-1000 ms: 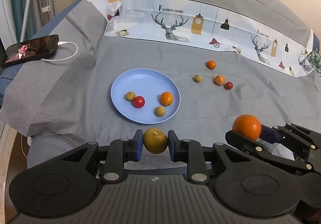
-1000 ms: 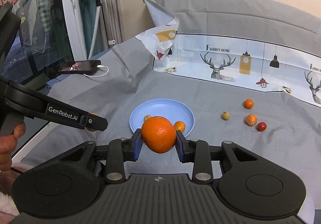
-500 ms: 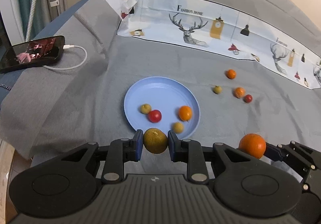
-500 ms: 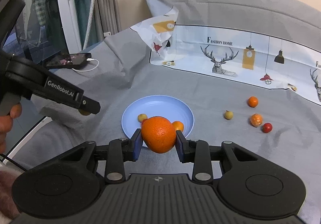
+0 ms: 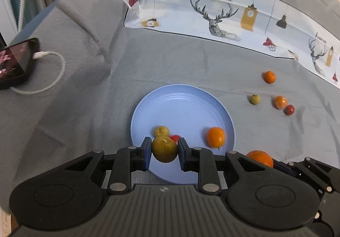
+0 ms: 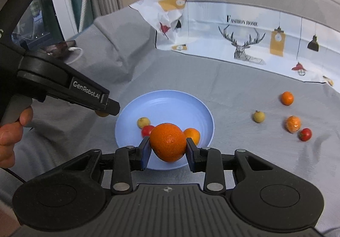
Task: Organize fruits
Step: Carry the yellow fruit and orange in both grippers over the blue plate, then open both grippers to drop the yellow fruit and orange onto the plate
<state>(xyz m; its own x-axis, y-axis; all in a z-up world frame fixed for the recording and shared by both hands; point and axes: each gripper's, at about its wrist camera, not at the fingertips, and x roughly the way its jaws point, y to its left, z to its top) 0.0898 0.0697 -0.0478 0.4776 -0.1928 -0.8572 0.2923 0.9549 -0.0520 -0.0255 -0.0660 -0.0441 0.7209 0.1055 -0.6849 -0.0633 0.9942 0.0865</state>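
Note:
My left gripper [image 5: 164,153] is shut on a yellow-green citrus fruit [image 5: 164,149], held over the near rim of the light blue plate [image 5: 182,103]. My right gripper [image 6: 168,151] is shut on a large orange [image 6: 167,141], also above the plate's [image 6: 165,101] near edge. On the plate lie a small yellow fruit [image 5: 161,130], a red tomato [image 5: 175,137] partly hidden, and a small orange [image 5: 216,136]. In the right wrist view the left gripper [image 6: 106,107] hangs left of the plate. The right gripper's orange [image 5: 260,157] shows at the lower right of the left wrist view.
On the grey cloth right of the plate lie a small orange [image 5: 269,76], a yellow-green fruit [image 5: 254,99], a wrinkled orange fruit [image 5: 280,102] and a red tomato [image 5: 289,109]. A phone [image 5: 14,62] with a white cable lies far left. A printed deer cloth [image 5: 223,16] stands behind.
Both grippers have moved forward and down toward the plate with their fruits still held. The plate now looks larger and lies right beneath the fingertips.

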